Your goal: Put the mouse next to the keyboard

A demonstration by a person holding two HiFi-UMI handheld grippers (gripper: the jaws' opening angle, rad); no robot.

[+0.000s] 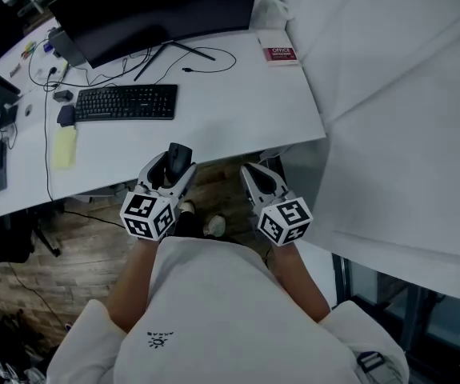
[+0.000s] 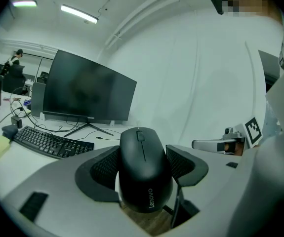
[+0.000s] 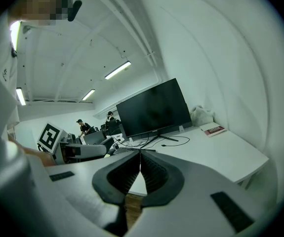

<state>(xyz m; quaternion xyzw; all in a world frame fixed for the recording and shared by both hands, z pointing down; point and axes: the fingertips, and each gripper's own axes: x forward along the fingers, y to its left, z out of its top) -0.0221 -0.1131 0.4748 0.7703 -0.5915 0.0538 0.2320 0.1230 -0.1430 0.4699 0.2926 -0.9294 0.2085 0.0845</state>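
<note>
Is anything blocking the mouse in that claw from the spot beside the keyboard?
Nothing visible. The left claw holds the mouse at the near edge of the desk, and the top from there to the right end of the keyboard lies bare. The cable sits farther back.

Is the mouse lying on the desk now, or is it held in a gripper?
Held. The mouse is clamped between the left gripper's jaws, with floor showing beneath it.
</note>
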